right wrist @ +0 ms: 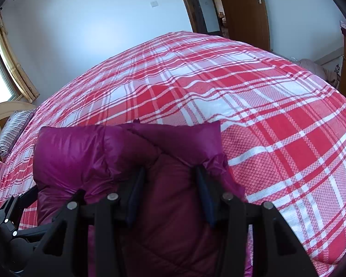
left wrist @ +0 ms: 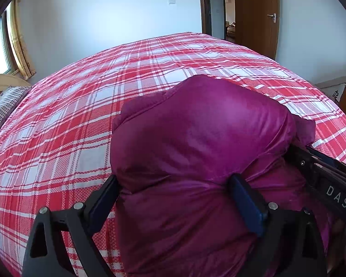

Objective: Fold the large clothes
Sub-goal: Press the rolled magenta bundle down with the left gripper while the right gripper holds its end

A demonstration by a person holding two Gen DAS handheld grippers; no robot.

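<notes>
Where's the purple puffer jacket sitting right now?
The purple puffer jacket lies bunched on the red plaid bedspread at the near edge, between both hand-held grippers; the striped pillow is far off to the left.

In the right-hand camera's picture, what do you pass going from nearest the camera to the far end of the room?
Right gripper, its fingers apart around a fold of the magenta puffy jacket → plaid bedspread → white wall with a light switch.
</notes>
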